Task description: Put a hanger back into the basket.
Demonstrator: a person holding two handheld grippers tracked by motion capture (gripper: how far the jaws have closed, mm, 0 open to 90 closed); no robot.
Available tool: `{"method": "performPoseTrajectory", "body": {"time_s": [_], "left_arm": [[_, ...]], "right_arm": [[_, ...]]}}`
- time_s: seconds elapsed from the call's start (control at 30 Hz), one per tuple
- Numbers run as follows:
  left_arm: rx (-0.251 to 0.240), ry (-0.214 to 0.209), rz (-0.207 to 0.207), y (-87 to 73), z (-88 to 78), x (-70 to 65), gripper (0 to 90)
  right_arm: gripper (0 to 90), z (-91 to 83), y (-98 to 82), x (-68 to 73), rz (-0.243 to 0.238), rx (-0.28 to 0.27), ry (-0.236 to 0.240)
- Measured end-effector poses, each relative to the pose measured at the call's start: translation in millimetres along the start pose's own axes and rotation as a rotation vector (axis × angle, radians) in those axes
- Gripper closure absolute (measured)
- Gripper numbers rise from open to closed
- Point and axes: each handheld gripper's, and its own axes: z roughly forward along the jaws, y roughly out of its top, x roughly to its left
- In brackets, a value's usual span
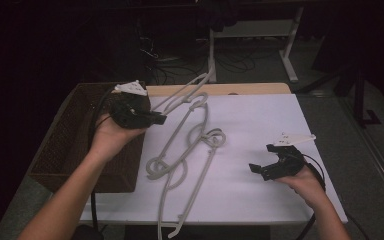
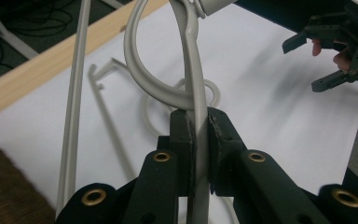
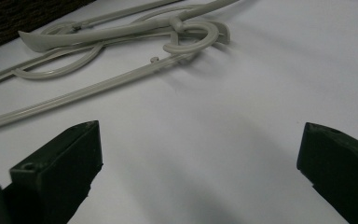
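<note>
up close, hanger (image 2: pixel 196 116) between claw pads (image 2: pixel 185 140)

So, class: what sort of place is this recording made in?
Probably a lab or workshop, not a home: a white-topped work table, loose cables on the floor behind it, and the white metal legs of another bench.

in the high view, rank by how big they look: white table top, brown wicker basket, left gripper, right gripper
1. White table top
2. Brown wicker basket
3. Left gripper and right gripper: look alike, and the left is raised nearer the camera, so no ranking.
</note>
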Motion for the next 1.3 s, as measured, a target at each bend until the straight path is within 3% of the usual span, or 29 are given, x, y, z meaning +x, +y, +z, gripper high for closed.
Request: {"method": "performPoseTrajectory", "body": {"time_s": [0.27, 0.7, 1.1, 1.3], "left_arm": [[-0.011, 0.037, -0.019, -18.7, -37.8, 29.0, 82.1], [-0.019, 0.093, -0.108, -77.2, -81.8, 70.8, 82.1], [0.021, 0.146, -0.164, -111.1, -111.2, 85.9, 82.2], [0.055, 0.159, -0.181, -122.2, -115.0, 89.9, 82.2]], "right_arm": [[0.0, 0.4, -0.4, -0.6, 0.002, 0.005, 0.000], [0.0, 1.0, -1.4, -2.3, 0.014, 0.010, -0.012], [0.0, 1.5, -2.5, -4.1, 0.020, 0.017, -0.020], [0.0, 1.9, -2.1, -3.8, 0.018, 0.017, -0.022]]}}
